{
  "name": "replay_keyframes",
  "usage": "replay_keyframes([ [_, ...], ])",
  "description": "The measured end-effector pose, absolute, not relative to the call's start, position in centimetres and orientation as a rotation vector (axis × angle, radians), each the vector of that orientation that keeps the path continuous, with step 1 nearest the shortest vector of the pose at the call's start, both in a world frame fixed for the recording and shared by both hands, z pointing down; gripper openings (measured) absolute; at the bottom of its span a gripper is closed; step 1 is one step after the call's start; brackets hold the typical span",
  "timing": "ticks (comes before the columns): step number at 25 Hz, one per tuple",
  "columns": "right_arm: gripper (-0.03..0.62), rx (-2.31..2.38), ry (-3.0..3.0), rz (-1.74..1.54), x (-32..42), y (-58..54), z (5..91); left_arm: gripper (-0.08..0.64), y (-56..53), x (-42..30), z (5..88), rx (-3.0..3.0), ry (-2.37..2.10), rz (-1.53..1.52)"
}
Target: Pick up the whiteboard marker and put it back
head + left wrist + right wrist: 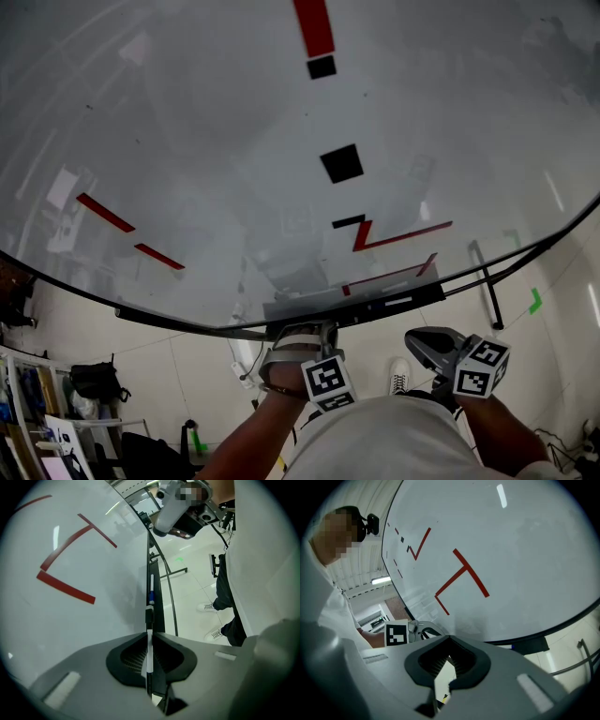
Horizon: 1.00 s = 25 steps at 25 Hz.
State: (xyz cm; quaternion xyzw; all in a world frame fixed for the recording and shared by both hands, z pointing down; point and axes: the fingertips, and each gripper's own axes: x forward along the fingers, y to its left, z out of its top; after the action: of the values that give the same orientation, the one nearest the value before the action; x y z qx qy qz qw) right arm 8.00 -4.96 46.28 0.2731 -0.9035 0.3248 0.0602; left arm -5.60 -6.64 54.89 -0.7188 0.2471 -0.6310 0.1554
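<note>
Left gripper [149, 639] is clenched on the whiteboard marker [149, 656], its white-and-blue barrel pinched between the jaws, right at the whiteboard [234, 141] tray [157, 597]. Right gripper [446, 660] alongside, jaws parted, holding nothing.
</note>
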Motion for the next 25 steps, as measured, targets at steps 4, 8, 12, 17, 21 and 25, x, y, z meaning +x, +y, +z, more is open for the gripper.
replay_keyframes([
  [4, 0.002, 0.832, -2.736, 0.99, 8.2, -5.1, 46.4, 0.052, -7.1, -5.6, 55.4, -2.041, 0.704, -1.82],
  [8, 0.002, 0.833, -2.739, 0.991, 8.3, -5.0, 46.4, 0.052, -7.4, -5.7, 56.6, -2.024, 0.675, -1.852],
  [12, 0.002, 0.835, -2.736, 0.995, 8.5, -5.0, 46.5, 0.052, -7.6, -5.8, 57.6, -2.026, 0.668, -1.874],
  [17, 0.002, 0.844, -2.733, 0.993, 8.7, -5.2, 46.5, 0.052, -7.7, -6.0, 58.4, -2.019, 0.656, -1.891],
  [21, 0.002, 0.842, -2.735, 0.993, 8.6, -5.1, 46.4, 0.052, -7.9, -6.0, 58.9, -2.02, 0.66, -1.895],
  [25, 0.002, 0.84, -2.73, 0.993, 8.7, -4.9, 46.5, 0.052, -8.3, -6.0, 59.1, -2.021, 0.671, -1.892],
])
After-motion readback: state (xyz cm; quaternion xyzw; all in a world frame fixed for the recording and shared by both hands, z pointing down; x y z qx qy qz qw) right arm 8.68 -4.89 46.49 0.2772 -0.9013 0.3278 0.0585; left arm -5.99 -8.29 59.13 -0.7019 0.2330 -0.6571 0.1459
